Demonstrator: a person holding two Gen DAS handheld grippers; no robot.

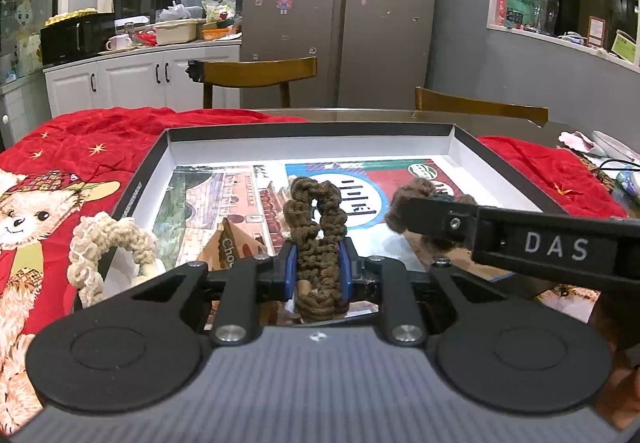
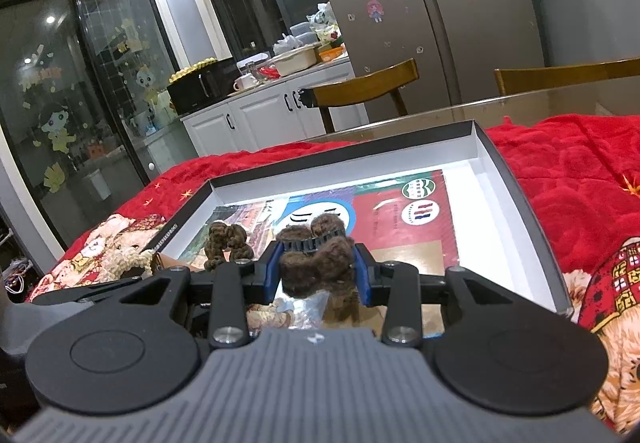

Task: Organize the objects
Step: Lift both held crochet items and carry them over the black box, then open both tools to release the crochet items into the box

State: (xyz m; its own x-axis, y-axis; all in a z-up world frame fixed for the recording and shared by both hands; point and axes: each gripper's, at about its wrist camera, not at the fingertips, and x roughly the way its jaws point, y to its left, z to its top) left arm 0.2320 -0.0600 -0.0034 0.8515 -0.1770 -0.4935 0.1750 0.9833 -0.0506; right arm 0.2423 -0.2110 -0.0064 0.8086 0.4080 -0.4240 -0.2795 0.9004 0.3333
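Through my left wrist camera, my left tool (image 1: 318, 263) is clenched on a dark brown crocheted scrunchie (image 1: 318, 231), its blue pads (image 1: 291, 267) pressing both sides of the loop. The scrunchie stands upright between the fingers, its upper half rising above them, and it is held over the near part of the open box (image 1: 464, 151), whose bottom shows a printed picture. To the left, a cream scrunchie (image 1: 108, 243) rests at the box's near left edge, partly on the red blanket (image 1: 100, 139) that covers the bench. From the right, my right tool (image 1: 430, 217) reaches in across the view, level and pointing left, with a fuzzy brown hair claw (image 1: 404, 199) at its tip; its grip is hidden from this side.

Through my right wrist camera, my right tool (image 2: 318, 267) is grasping the fuzzy brown hair claw (image 2: 316, 263), the blue pads (image 2: 362, 275) tight on both flanks, the black teeth showing on top. It hangs over the near part of the box (image 2: 504, 179). Just to the left, the dark brown scrunchie (image 2: 226, 241) stands in my left tool, whose black body (image 2: 100, 291) lies low at the left edge. The cream scrunchie (image 2: 128, 259) sits beyond it, beside the box's left wall.
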